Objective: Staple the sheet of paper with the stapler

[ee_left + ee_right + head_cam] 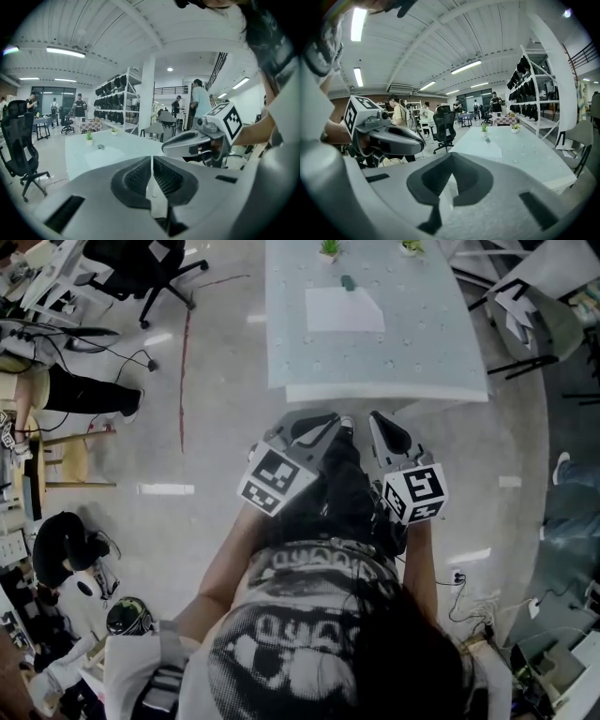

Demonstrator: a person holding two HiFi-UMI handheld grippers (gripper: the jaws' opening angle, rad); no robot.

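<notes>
A white sheet of paper point(343, 310) lies on the far half of a pale table point(422, 362). A small dark stapler point(348, 282) sits just beyond the sheet. Both grippers hang in front of the person's body, short of the table's near edge. My left gripper point(328, 421) and my right gripper point(377, 418) are side by side, both shut with nothing in them. In the left gripper view the pads point(140, 176) meet, with the paper point(101, 157) and stapler point(101, 146) far ahead. In the right gripper view the paper point(485, 150) and stapler point(487, 139) lie beyond the shut jaws.
Two small potted plants point(329, 249) point(411, 247) stand at the table's far end. A black office chair point(141, 268) is on the floor at far left, another chair point(534, 315) is to the right of the table. People sit at desks on the left; cables point(469, 606) trail over the floor.
</notes>
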